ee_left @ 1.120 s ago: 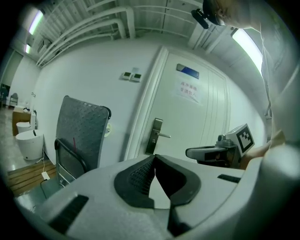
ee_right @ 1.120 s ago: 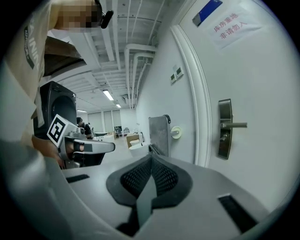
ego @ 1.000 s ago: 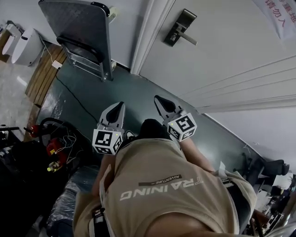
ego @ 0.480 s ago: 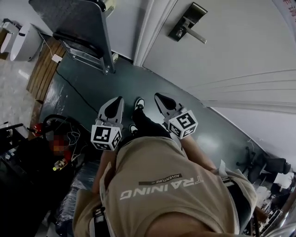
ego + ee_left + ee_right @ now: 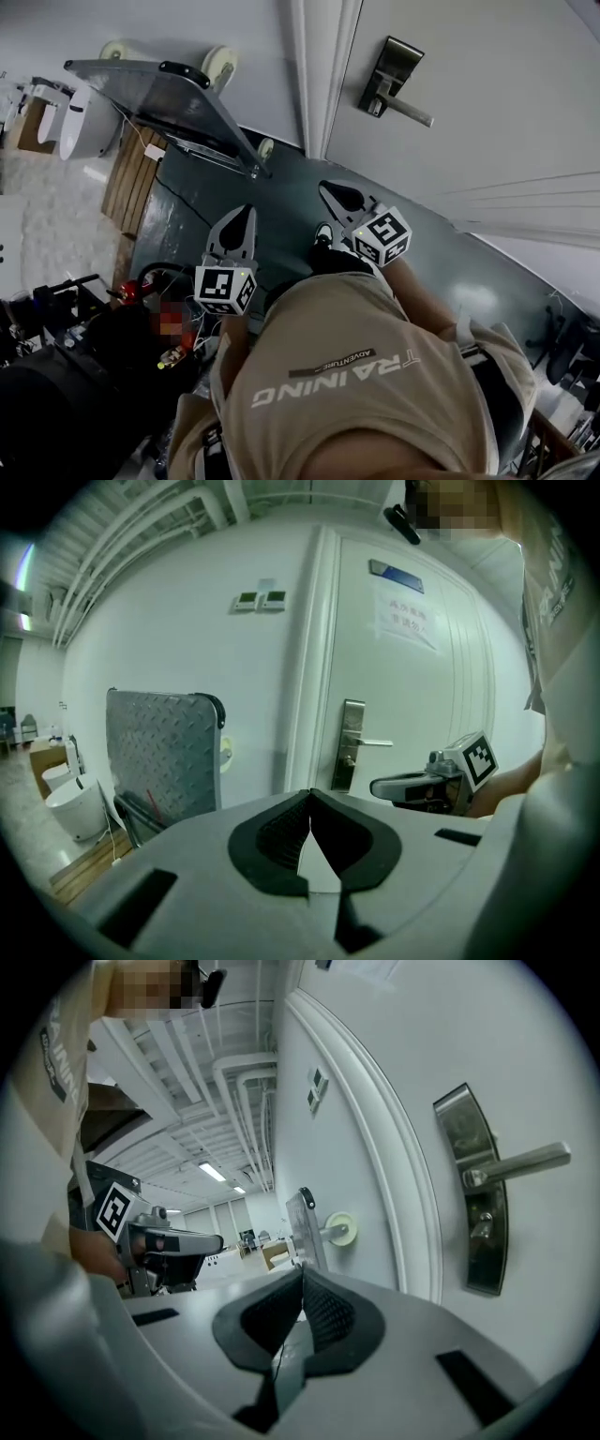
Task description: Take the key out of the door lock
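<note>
**Approach to the lock, nothing gripped yet**

The person stands on the dark floor (image 5: 281, 178) in front of a white door (image 5: 506, 122), with both grippers raised at waist height and aimed towards it. The left gripper (image 5: 310, 795) has its jaws pressed together at the tips with nothing between them. The right gripper (image 5: 302, 1273) is the same, closed and empty.

The door lock (image 5: 476, 1194) is a tall metal plate with a lever handle (image 5: 520, 1164). It sits up and to the right of the right gripper, well apart from it. Just under the lever a small metal piece (image 5: 482, 1229) sticks out of the plate. This is probably the key, though it is too small to be sure.

The step in hand looks like the reach, and the key is not yet touched. The right gripper is the nearer one. The next move would call for parting its jaws, raising it to the plate below the lever and lining it up square with the key. It would then close on the key's head and draw it straight out. The lever hanging just above leaves little room.
</note>
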Motion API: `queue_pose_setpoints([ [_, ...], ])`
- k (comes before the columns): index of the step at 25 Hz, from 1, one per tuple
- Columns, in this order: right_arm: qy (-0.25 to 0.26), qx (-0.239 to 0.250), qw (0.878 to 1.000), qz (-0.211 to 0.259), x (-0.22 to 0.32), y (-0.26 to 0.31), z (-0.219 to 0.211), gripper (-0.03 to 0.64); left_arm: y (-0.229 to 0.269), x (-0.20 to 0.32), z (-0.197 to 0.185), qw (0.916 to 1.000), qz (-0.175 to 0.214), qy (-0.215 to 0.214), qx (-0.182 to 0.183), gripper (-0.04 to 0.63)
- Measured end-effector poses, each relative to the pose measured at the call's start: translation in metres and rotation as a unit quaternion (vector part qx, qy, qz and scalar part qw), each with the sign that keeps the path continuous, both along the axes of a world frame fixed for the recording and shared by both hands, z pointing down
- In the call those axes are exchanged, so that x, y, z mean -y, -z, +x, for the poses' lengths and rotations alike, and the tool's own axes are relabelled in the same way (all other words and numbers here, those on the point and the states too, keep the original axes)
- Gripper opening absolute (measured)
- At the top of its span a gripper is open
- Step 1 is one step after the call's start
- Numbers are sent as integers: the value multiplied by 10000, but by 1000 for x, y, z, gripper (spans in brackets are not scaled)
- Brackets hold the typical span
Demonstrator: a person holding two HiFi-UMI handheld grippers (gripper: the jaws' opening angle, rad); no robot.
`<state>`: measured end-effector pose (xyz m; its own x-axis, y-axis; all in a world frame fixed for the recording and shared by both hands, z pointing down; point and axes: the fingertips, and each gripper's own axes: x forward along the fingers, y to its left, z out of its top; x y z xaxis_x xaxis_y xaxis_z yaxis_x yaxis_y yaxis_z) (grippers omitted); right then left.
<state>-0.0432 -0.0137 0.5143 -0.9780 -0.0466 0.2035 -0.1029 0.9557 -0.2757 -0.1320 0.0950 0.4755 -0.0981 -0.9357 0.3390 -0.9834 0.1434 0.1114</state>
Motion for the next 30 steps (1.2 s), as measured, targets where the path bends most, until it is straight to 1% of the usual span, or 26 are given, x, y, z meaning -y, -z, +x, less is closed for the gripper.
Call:
queue_pose_setpoints([
  [3, 46, 79, 9998, 173, 28, 5, -8, 14, -4, 23, -12, 9999, 36, 110, -38, 9],
  [5, 52, 79, 9995, 286, 44, 5, -9, 14, -6, 44, -13, 10000, 29, 8, 17, 9],
  [6, 56, 45, 9995, 308, 50, 3, -8, 14, -3, 56, -11, 9999, 92, -60, 17, 9],
  [9, 69, -208, 9994, 276, 64, -10, 4, 14, 9, 82, 0, 9987, 380, -181, -272, 9],
  [11, 66, -317, 9991, 280, 72, -15, 13, 14, 16, 92, 4, 9981, 427, -246, -369, 9],
  [14, 0, -237, 9993, 279, 85, -16, 18, 15, 16, 102, -2, 9990, 252, -243, -270, 9],
  [17, -157, 40, 9995, 273, 99, -17, 22, 14, 12, 113, -3, 9987, 155, -253, -414, 9],
  [19, -269, 115, 9993, 233, 104, -21, 29, 15, 9, 118, 4, 9984, 54, -381, -403, 9],
  [22, -515, 143, 9985, 122, 105, -27, 39, 14, 4, 130, 8, 9976, -151, -646, -202, 9],
  [24, -655, 134, 9977, 77, 104, -30, 48, 14, 2, 145, 8, 9965, -160, -804, -189, 9],
  [26, -775, 2, 9970, 78, 106, -39, 59, 15, 4, 162, 13, 9949, -37, -962, -290, 9],
  [27, -854, -87, 9963, 90, 108, -43, 66, 14, 7, 171, 17, 9935, 80, -1067, -400, 9],
  [29, -1063, -258, 9939, 163, 116, -47, 78, 15, 13, 187, 23, 9890, 342, -1290, -646, 9],
  [30, -1162, -322, 9925, 210, 119, -46, 82, 15, 13, 192, 24, 9872, 418, -1371, -693, 9],
])
